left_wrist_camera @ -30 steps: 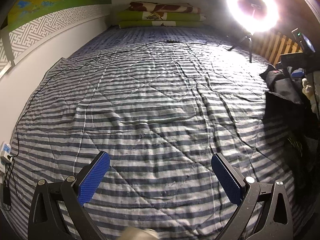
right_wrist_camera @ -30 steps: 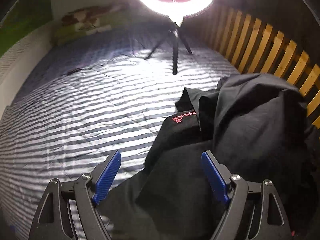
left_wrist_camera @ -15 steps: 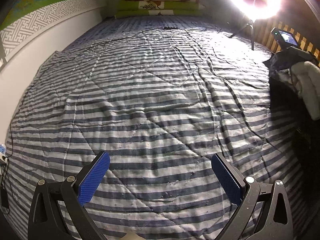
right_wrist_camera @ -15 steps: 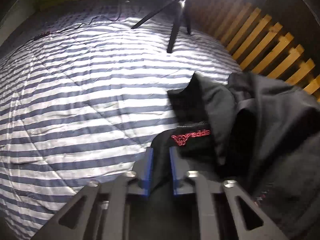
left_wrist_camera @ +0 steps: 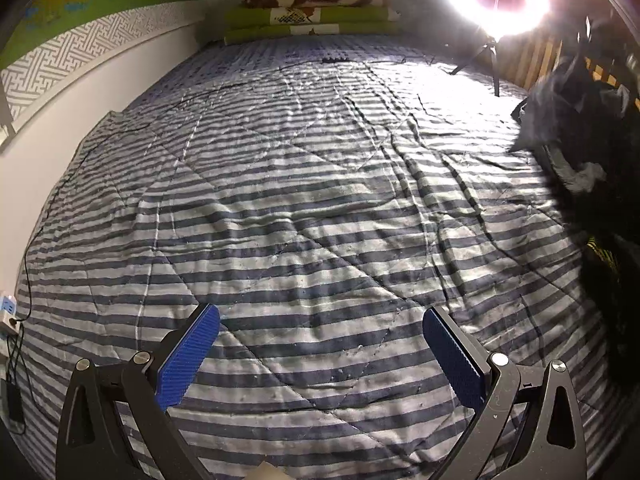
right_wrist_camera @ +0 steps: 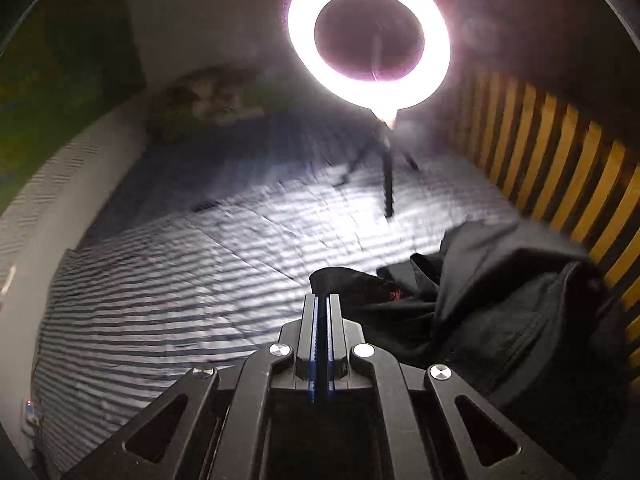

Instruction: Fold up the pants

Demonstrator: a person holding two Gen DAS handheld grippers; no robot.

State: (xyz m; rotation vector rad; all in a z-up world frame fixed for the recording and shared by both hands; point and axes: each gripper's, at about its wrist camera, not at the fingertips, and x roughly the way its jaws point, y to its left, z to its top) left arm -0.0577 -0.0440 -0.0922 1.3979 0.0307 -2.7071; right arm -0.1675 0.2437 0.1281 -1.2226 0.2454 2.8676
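One striped bed (left_wrist_camera: 304,216), one ring lamp (right_wrist_camera: 368,40), three stacked cushions (left_wrist_camera: 312,16).
Left gripper (left_wrist_camera: 320,344) gapes empty; right gripper (right_wrist_camera: 322,300) pinches the black pants (right_wrist_camera: 500,312).

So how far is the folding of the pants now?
It is only at the start. Done: the right gripper has shut on an edge of the black pants, which are still a crumpled heap beside the wooden slats. In hand: bringing them out of the heap. Left: spreading them flat on the striped quilt, then every fold. The left gripper is open, holding nothing.
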